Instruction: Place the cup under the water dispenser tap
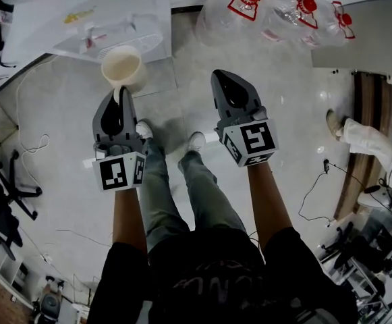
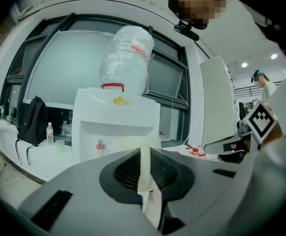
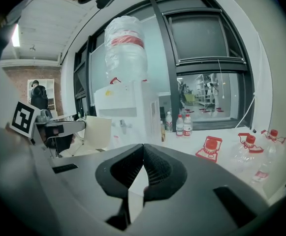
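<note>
The carry step is in hand: the left gripper (image 1: 118, 96) is closed narrowly on the wall of the cream cup (image 1: 121, 66), pinching it at the rim. The cup hangs in the air just before the water dispenser (image 1: 111, 19), which stands on the white worktop (image 3: 194, 137) by the window. The right gripper (image 1: 231, 86) is empty, its jaws drawn together tip to tip. A red tap (image 2: 100, 147) sits in the dispenser's recess; the cup seems short of it, though the wide lens makes that hard to judge. Next, the cup must go forward into the recess, upright, mouth beneath the spout, and be set down before the jaws part.
</note>
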The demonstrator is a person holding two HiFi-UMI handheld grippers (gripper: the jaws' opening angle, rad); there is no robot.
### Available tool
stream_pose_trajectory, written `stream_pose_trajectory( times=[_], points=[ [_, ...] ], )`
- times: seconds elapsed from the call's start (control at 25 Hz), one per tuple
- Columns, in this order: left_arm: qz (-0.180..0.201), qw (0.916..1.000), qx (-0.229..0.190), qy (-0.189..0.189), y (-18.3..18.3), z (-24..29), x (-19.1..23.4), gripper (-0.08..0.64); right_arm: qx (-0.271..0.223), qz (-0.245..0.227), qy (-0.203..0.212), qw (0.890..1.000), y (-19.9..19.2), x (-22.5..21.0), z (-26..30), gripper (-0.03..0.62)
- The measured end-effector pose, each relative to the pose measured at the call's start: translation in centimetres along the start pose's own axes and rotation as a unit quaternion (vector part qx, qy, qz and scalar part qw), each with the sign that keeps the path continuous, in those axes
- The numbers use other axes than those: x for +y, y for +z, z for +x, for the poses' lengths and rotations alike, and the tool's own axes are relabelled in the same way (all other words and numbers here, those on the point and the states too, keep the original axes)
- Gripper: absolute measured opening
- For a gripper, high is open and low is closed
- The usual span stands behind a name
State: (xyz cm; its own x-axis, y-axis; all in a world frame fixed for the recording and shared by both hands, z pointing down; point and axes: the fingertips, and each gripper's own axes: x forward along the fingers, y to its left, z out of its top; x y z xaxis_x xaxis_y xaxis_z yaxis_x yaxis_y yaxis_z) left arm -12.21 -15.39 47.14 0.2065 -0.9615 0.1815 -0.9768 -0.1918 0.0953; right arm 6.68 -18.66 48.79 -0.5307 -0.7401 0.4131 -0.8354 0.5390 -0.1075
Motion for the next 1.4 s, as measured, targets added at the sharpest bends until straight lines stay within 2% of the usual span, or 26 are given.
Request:
stream_pose_trajectory(
  times=[0.12,0.56,0.88,1.4],
  points=[
    [0.020,0.9998,-0.003,-0.003,-2.2,1.3,-0.1,0.043,-0.001,0.002,0.000,1.000,-2.2,-0.9,1.5,0.012],
    [0.021,0.9994,-0.026,-0.006,-9.6,5.0,1.7,0.043,-0.007,-0.003,-0.002,1.000,-8.6,-2.2,6.9,0.012],
    [0.030,0.9984,-0.046,-0.017,-13.3,8.0,2.9,0.043,0.006,-0.011,-0.009,1.000,-13.9,-3.7,9.6,0.012],
    [0.043,0.9960,-0.077,-0.014,-17.0,11.8,4.4,0.043,0.003,-0.012,-0.019,1.000,-18.1,-5.9,13.1,0.012]
  ],
)
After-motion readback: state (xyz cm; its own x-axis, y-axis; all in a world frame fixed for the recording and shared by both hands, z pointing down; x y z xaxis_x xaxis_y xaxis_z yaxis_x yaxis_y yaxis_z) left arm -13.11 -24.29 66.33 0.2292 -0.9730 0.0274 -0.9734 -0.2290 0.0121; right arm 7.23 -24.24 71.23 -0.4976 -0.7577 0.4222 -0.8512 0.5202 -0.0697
